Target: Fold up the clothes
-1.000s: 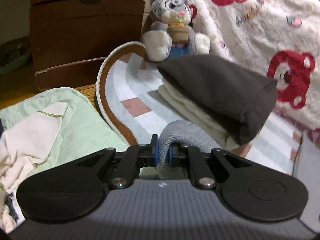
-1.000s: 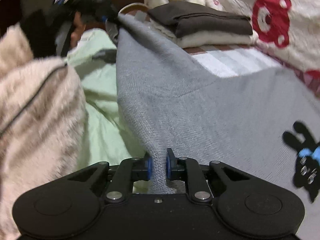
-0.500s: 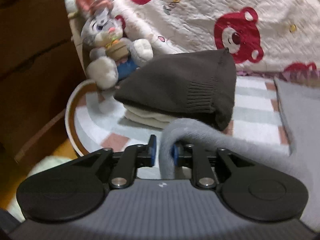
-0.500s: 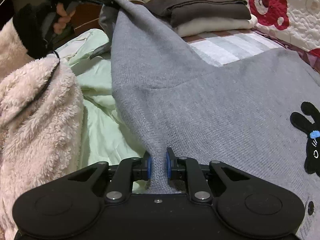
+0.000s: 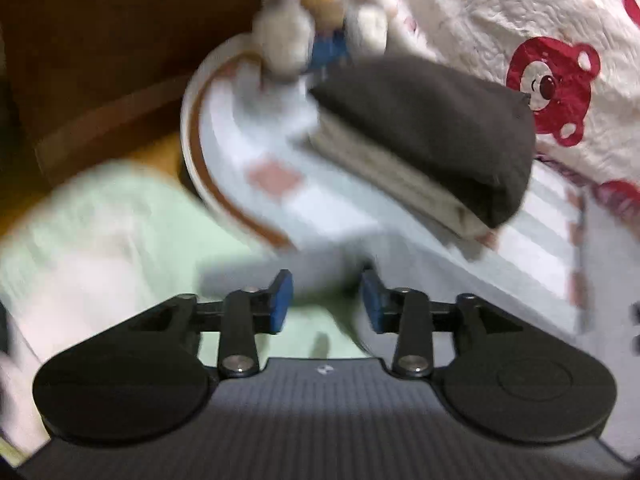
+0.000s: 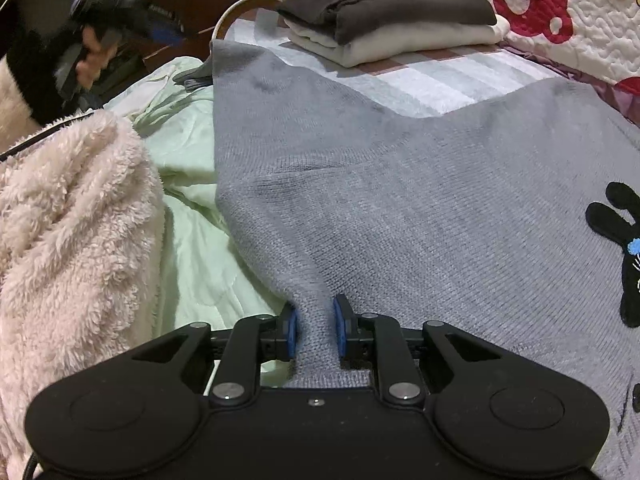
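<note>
Left gripper (image 5: pixel 326 304): jaws now standing apart and empty, having let go of the grey sweater (image 6: pixel 420 200) it was pinching half a second ago.
Right gripper (image 6: pixel 314 334): still clamping the sweater's near edge.
Sweater: lying spread on the bed; its far corner is settling flat near the folded stack (image 6: pixel 392 20).
Meaning: the spreading looks finished; folding is likely coming.

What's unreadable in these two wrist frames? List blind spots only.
- Left wrist view: motion blur smears the plush toy and the pale green quilt; detail is lost.
- Left wrist view: grey cloth ahead of the open left gripper is too blurred to identify.
- Right wrist view: the black rabbit patch on the grey knit sweater is cut off by the right edge.
- Right wrist view: the right gripper body hides the sweater edge beneath it.
</note>
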